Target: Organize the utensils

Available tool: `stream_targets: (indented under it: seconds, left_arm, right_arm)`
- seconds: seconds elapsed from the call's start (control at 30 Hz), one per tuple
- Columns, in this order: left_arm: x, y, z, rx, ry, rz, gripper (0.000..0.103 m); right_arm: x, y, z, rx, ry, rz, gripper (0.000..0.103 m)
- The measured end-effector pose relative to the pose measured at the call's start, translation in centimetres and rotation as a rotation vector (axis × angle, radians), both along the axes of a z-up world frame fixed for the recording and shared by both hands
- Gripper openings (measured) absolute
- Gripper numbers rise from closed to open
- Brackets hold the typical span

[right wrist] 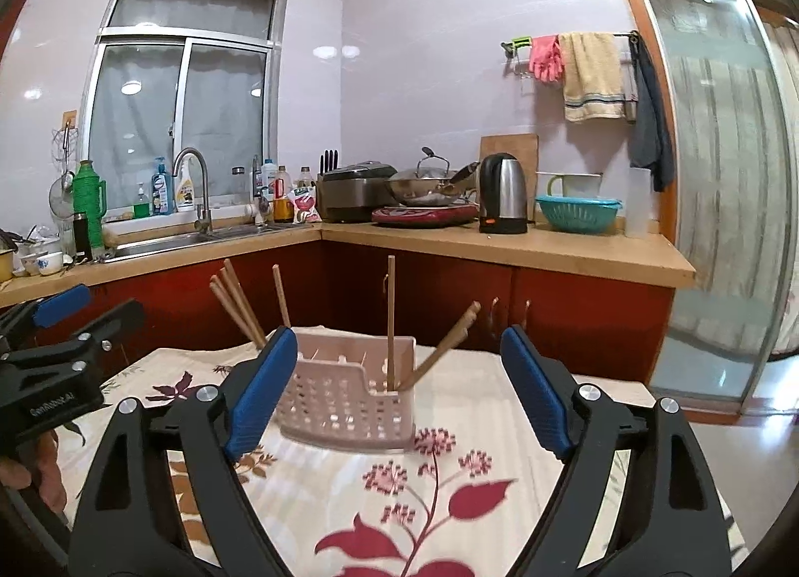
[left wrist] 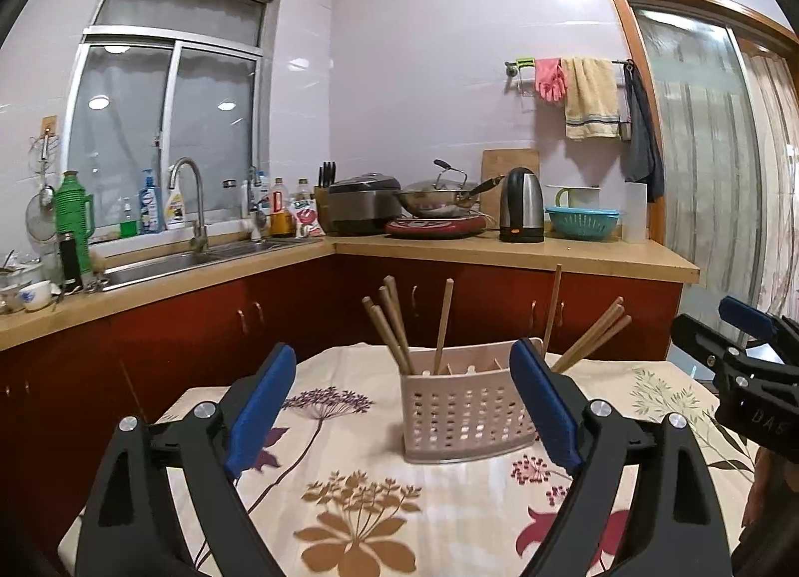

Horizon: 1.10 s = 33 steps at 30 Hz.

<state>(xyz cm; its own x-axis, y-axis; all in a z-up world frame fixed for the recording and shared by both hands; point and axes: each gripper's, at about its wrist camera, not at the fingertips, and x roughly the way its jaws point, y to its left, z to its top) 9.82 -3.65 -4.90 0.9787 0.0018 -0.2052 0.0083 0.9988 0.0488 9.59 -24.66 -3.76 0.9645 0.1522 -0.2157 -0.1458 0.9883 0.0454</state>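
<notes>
A pink perforated utensil holder (left wrist: 467, 415) stands on the floral tablecloth (left wrist: 359, 502); it also shows in the right wrist view (right wrist: 347, 400). Several wooden chopsticks (left wrist: 394, 327) stand in it, leaning left, upright and right (right wrist: 389, 322). My left gripper (left wrist: 402, 407) is open and empty, held above the table in front of the holder. My right gripper (right wrist: 394, 392) is open and empty, just right of the holder's front. Each gripper appears at the edge of the other's view: the right one (left wrist: 749, 357), the left one (right wrist: 55, 352).
A kitchen counter (left wrist: 499, 250) runs behind the table with a sink (left wrist: 199, 257), rice cooker (left wrist: 364, 202), wok (left wrist: 439, 197), kettle (left wrist: 522, 205) and teal colander (left wrist: 582, 222). A glass door (right wrist: 719, 177) is at the right. The table's far edge lies just behind the holder.
</notes>
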Motion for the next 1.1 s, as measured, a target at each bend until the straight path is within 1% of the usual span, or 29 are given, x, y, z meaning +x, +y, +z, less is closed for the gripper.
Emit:
stream_targets:
  seconds: [0.23,0.57,1.1]
  left_arm:
    - [-2.8,0.4,0.4,-0.01,-0.007,0.025,0.085]
    - [-5.1,0.8,0.6,-0.014,-0.02,0.027,0.085]
    - [-6.0,1.1,0.5,-0.025,-0.027,0.028,0.085]
  right_arm:
    - [-2.7,-0.1,0.3,-0.008,0.005,-0.007,0.083]
    - [-4.7,-0.3,1.0,-0.013,-0.007,-0.018,0.084]
    - [-5.4,-0.5,1.1,-0.016,-0.016,-0.025,0.084]
